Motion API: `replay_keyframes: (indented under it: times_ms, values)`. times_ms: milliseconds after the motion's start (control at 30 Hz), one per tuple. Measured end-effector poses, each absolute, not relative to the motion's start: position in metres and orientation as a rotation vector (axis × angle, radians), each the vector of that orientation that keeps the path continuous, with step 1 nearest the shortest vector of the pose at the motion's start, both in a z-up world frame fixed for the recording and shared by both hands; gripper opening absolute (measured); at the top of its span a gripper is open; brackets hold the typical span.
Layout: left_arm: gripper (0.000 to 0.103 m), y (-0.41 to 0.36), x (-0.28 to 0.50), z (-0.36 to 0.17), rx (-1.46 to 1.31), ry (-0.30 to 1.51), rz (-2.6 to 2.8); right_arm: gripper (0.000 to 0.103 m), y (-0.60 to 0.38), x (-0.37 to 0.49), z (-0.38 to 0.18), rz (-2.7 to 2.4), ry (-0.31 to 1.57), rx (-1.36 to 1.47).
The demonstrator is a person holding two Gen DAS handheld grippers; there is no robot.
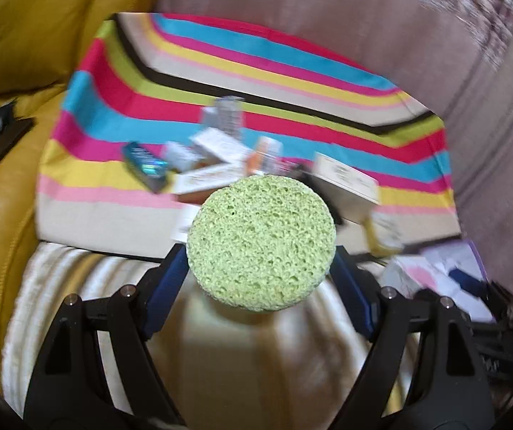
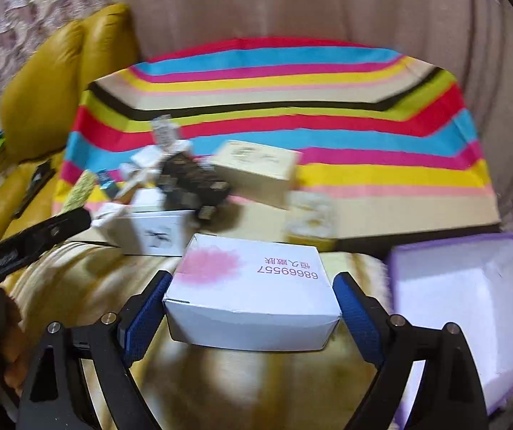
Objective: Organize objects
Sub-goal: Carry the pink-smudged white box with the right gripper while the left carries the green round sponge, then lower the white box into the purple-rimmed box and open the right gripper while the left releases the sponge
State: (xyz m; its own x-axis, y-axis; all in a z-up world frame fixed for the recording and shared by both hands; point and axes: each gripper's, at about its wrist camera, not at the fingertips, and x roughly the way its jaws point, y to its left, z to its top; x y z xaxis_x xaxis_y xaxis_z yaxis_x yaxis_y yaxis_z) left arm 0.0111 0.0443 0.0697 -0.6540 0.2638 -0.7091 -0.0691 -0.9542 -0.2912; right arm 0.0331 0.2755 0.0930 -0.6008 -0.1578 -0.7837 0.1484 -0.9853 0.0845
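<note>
Printed upside down on the top of a white cardboard box with a pink flower blotch (image 2: 252, 294): "68669557", with small pink Chinese characters just beyond. Clamped at both sides by the blue-padded right gripper (image 2: 252, 308), above a cream striped blanket (image 2: 220, 387). Held between the blue pads of the left gripper (image 1: 260, 272): a round, porous green sponge ball (image 1: 260, 242), above the same blanket.

Ahead, a low table under a bright striped cloth in red, blue, pink, yellow and beige (image 2: 328, 136), with a mustard-yellow leather sofa (image 1: 12, 53) beside it and a dusty-pink curtain (image 2: 292, 0) behind. On the cloth, a blurred heap of small cartons (image 2: 170, 186), labels unreadable, and a tan cardboard box (image 2: 256, 168) just beside the heap.

At right, an open white tray with a purple rim (image 2: 464, 308), nothing visible inside.
</note>
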Motion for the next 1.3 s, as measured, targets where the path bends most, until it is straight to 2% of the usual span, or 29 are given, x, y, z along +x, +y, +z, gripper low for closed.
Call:
replay_keyframes:
  times_ms: [200, 567, 700, 900, 1033, 1300]
  values:
    - [0.082, 0.128, 0.018, 0.079, -1.147, -0.136, 2.545, 0.091, 0.344, 0.033, 0.085, -2.83, -0.083, 1.406]
    - [0.082, 0.285, 0.011, 0.074, -1.13, 0.117, 2.283, 0.091, 0.469, 0.063, 0.054, -3.072, -0.321, 1.529]
    - [0.082, 0.328, 0.014, 0.068, -1.136, 0.198, 2.222, 0.091, 0.493, 0.069, 0.046, -3.086, -0.344, 1.553]
    - [0.083, 0.362, 0.014, 0.058, -1.164, 0.278, 2.167, 0.091, 0.517, 0.076, 0.036, -3.107, -0.438, 1.582]
    - [0.091, 0.379, 0.018, 0.055, -1.166, 0.346, 2.151, 0.092, 0.529, 0.079, 0.029, -3.086, -0.506, 1.591]
    - [0.092, 0.378, 0.022, 0.059, -1.174, 0.419, 2.239, 0.095, 0.526, 0.075, 0.027, -3.044, -0.57, 1.545]
